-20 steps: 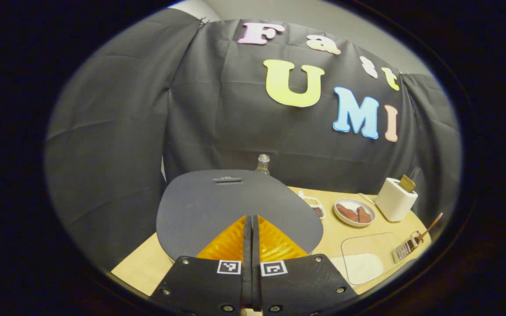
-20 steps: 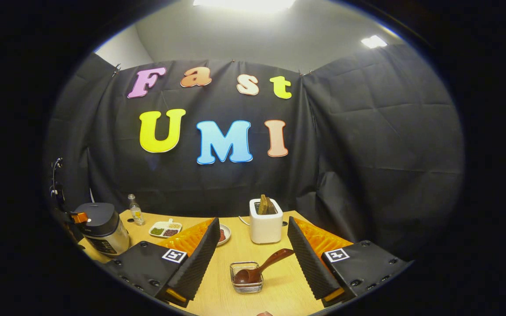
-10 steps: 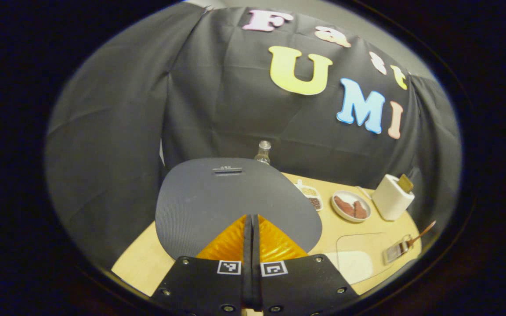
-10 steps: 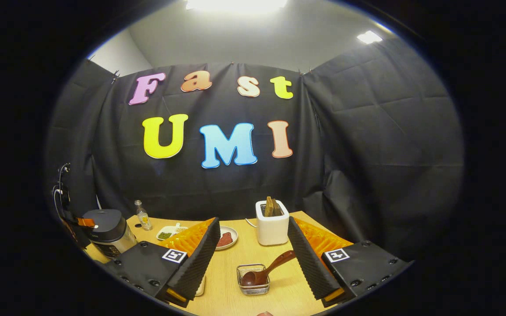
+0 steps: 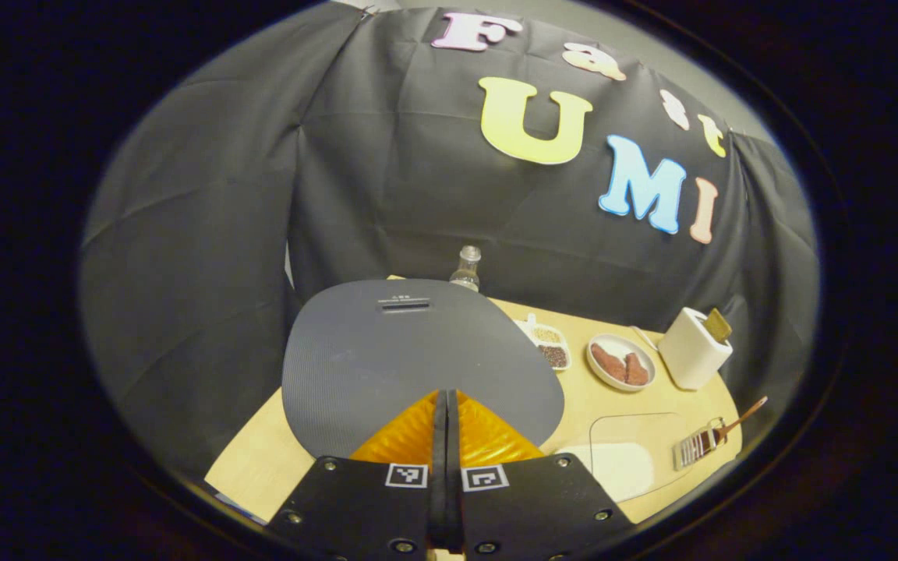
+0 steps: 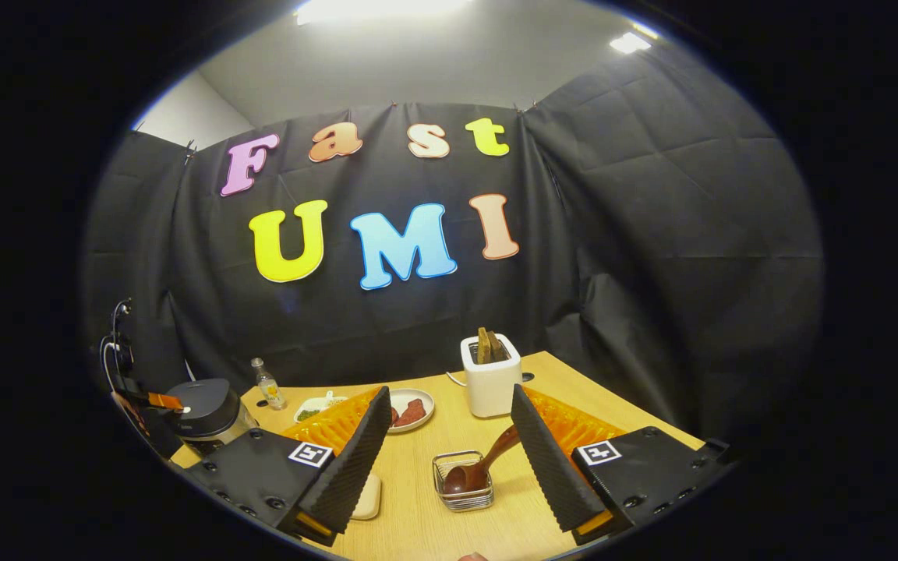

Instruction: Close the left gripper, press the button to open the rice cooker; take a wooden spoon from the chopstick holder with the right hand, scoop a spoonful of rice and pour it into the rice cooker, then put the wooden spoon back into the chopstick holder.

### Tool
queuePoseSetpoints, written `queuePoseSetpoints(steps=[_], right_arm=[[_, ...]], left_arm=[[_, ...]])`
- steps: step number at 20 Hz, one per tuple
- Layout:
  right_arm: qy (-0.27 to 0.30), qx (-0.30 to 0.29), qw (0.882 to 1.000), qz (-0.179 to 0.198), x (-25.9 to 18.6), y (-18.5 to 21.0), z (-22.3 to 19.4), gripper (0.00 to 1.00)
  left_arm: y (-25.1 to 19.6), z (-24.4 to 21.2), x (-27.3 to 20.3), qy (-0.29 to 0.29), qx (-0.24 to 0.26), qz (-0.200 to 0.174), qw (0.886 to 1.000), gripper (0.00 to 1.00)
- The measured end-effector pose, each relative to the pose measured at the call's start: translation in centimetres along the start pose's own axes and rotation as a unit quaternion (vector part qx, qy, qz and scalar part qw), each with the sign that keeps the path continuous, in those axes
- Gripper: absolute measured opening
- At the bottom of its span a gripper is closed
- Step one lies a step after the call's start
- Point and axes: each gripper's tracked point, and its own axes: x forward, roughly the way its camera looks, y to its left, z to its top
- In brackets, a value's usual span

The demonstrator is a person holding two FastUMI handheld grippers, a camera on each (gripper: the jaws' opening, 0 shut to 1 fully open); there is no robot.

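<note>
The rice cooker's dark grey lid (image 5: pixel 418 351) lies shut right in front of my left gripper (image 5: pixel 446 396), whose fingers are pressed together with nothing between them, their tips over the lid's near edge. In the right gripper view the rice cooker (image 6: pixel 207 411) stands at the far left with the left gripper (image 6: pixel 160 401) resting at its top. My right gripper (image 6: pixel 449 401) is open above the table. Between and beyond its fingers sits the wire chopstick holder (image 6: pixel 463 491) with the brown wooden spoon (image 6: pixel 484 466) leaning in it. A clear box of rice (image 5: pixel 627 460) stands between cooker and holder.
On the wooden table (image 6: pixel 418 530) stand a white toaster (image 6: pixel 490 375) with bread, a plate of red pieces (image 6: pixel 411 409), a small divided dish of beans (image 5: pixel 549 345) and a small glass bottle (image 6: pixel 266 383). Black cloth walls close the back and sides.
The right gripper's view has drifted, so the holder and spoon now sit a little farther right and higher between its open fingers. The left gripper stays shut over the lid and has tipped slightly.
</note>
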Motion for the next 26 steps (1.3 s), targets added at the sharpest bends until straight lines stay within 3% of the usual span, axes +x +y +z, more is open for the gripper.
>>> queuePoseSetpoints(steps=[1, 5, 7, 9, 13, 18, 19, 21, 24, 25, 26], right_arm=[[0.004, 0.001, 1.0, -0.002, -0.2, -0.3, -0.3, 0.98], [0.004, 0.016, 1.0, -0.002, -0.1, -0.6, -0.2, 0.98], [0.002, 0.019, 1.0, 0.001, 0.0, -0.7, 0.1, 0.93], [0.001, 0.013, 1.0, 0.0, 0.1, -1.1, 0.3, 1.0], [0.006, 0.01, 1.0, 0.0, 0.5, -1.7, 0.1, 0.98], [0.019, 0.014, 1.0, 0.0, 2.4, -2.6, -0.6, 0.98], [0.023, 0.016, 1.0, -0.002, 2.9, -3.0, -1.0, 0.98], [0.036, 0.021, 0.999, -0.009, 4.1, -3.8, -2.1, 0.98], [0.069, 0.039, 0.997, -0.019, 5.9, -4.9, -4.6, 0.98], [0.08, 0.05, 0.995, -0.022, 6.4, -5.4, -5.6, 0.98], [0.092, 0.063, 0.993, -0.026, 6.9, -5.7, -6.5, 0.98]], left_arm=[[0.1, -0.2, 0.4, 0.009, -0.016, 0.002, 1.0, 0.02], [0.0, 0.2, 0.2, 0.02, -0.039, -0.017, 0.999, 0.02], [0.0, 0.4, -0.3, -0.001, -0.016, -0.008, 1.0, 0.0], [-0.3, 0.7, -0.7, -0.009, 0.003, 0.01, 1.0, 0.02], [-0.9, 5.6, -3.3, -0.096, 0.027, 0.035, 0.994, 0.05], [-1.4, 11.7, -9.1, -0.204, 0.016, 0.041, 0.978, 0.02], [-1.9, 12.5, -9.6, -0.212, 0.006, 0.03, 0.977, 0.05], [-3.1, 11.9, -11.6, -0.217, -0.013, 0.002, 0.976, 0.35], [-2.2, 11.7, -13.9, -0.237, -0.003, 0.017, 0.971, 0.8], [-2.0, 11.4, -15.1, -0.247, 0.009, 0.023, 0.969, 0.8], [-1.9, 11.2, -16.2, -0.256, 0.021, 0.028, 0.966, 0.87]])
